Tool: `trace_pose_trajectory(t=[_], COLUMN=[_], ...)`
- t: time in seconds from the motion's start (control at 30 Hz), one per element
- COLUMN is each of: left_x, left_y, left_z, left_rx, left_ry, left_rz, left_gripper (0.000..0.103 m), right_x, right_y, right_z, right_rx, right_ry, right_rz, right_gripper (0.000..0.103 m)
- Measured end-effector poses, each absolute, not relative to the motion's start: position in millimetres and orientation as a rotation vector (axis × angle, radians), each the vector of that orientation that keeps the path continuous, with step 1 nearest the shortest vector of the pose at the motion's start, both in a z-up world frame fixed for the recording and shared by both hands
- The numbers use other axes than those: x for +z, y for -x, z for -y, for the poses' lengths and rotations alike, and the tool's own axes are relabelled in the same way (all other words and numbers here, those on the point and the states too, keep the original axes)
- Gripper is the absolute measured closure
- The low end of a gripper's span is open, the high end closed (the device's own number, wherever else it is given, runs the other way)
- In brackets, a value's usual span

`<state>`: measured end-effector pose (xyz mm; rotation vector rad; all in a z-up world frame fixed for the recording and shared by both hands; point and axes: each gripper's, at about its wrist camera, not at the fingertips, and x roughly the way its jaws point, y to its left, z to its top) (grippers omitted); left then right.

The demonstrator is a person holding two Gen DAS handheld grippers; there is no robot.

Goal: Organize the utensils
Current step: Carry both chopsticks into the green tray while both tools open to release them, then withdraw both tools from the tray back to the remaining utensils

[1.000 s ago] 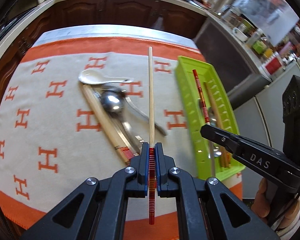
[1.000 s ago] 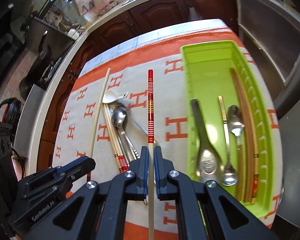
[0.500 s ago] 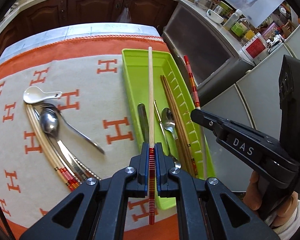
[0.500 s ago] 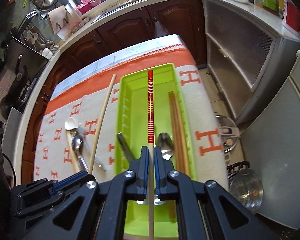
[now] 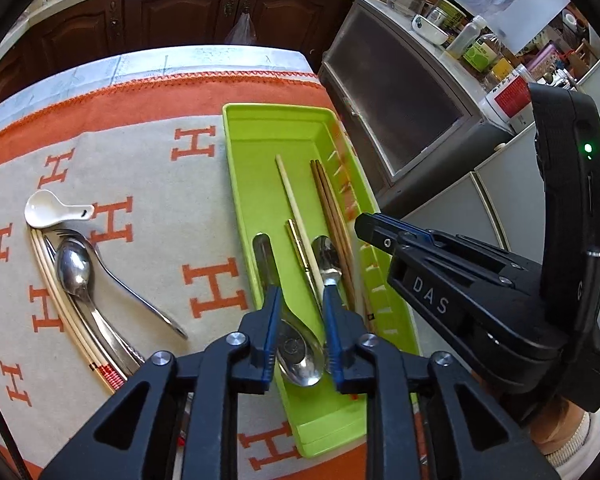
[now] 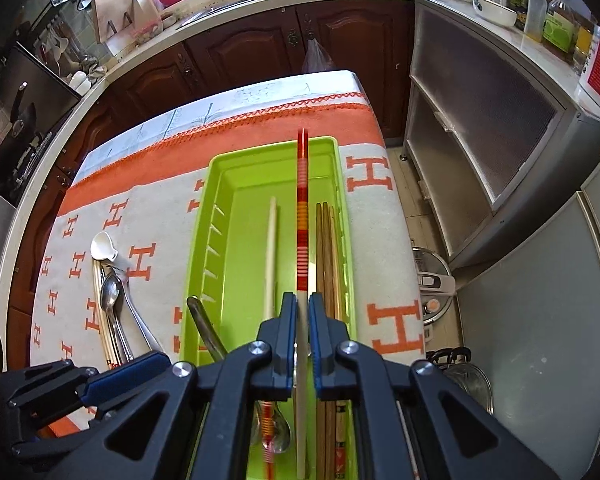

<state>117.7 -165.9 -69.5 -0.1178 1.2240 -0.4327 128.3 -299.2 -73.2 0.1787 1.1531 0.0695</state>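
My left gripper (image 5: 300, 300) hangs over the near end of the green tray (image 5: 240, 184), its jaws opening with nothing gripped. A pale chopstick (image 5: 296, 216) lies loose in the tray beyond its fingers. My right gripper (image 6: 302, 300) is shut on a chopstick with red and orange bands (image 6: 302, 200), held lengthwise above the tray (image 6: 204, 240). Beside it lie the pale chopstick (image 6: 271, 256) and brown chopsticks (image 6: 326, 264). From the left wrist, the right gripper (image 5: 366, 226) sits over the tray's right rim.
The tray also holds metal spoons (image 5: 296, 344), a gold-handled utensil (image 5: 300, 248) and brown chopsticks (image 5: 332, 216). On the orange-and-cream cloth to the left lie a white ceramic spoon (image 5: 48, 212), metal spoons (image 5: 74, 264) and chopsticks (image 5: 68, 320). The table edge and a cabinet (image 6: 480, 128) are right.
Both grippers moved right from the cloth to above the green tray. The left gripper opened and let go of its pale chopstick, which now lies in the tray.
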Motion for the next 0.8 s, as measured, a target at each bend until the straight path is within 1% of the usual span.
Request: trace_pose_trajectory(t=[0.3, 0.57, 0.8], left_x=[-65.5, -63.7, -64.6], left_y=[-115.9, -110.3, -102.7], left_z=[151.0, 120.2, 84.7], left_rx=[-0.393, -0.326, -0.244], left_ry=[0.097, 0.099, 0.125], left_rz=[-1.207, -1.198, -1.186], left_gripper=[0.082, 0.08, 0.079], right_x=[-75.5, -79.4, -77.3], right_y=[-123.8, -109.9, -99.2], right_z=[296.6, 286.0, 274.1], right_rx=[0.085, 0.113, 0.144], right_ry=[-0.201, -0.228, -0.254], right_rz=[-1.161, -1.183, -1.181], right_gripper=[0.096, 0.096, 0.096])
